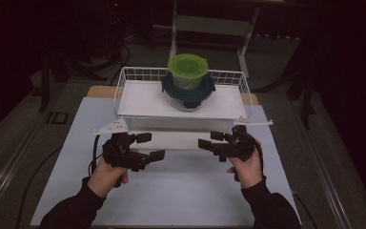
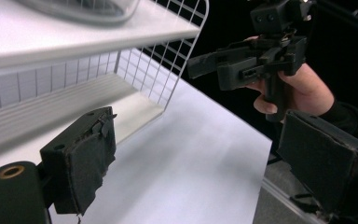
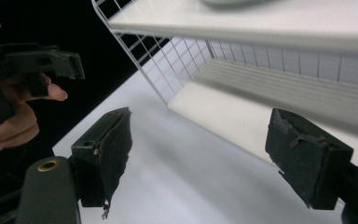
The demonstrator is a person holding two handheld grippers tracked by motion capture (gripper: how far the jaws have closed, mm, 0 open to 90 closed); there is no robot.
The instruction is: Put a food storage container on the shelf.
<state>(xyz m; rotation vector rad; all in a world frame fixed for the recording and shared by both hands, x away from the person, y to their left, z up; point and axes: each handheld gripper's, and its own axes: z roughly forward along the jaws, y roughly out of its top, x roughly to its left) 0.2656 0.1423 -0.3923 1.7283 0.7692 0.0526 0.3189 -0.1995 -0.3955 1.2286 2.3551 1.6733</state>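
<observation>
Stacked lidded containers (image 1: 188, 82) on upper shelf; white mat (image 1: 181, 191).

I count two black two-jaw grippers in my hands — the left gripper (image 1: 148, 146) and the right gripper (image 1: 208, 139). One white wire-mesh two-tier rack (image 1: 138, 76) stands on one pale blue-white table mat (image 1: 181, 191). On the rack's top shelf — two stacked containers: one lime-green-lidded plastic tub (image 1: 188, 66) on one dark-teal-lidded glass bowl (image 1: 188, 92).
</observation>
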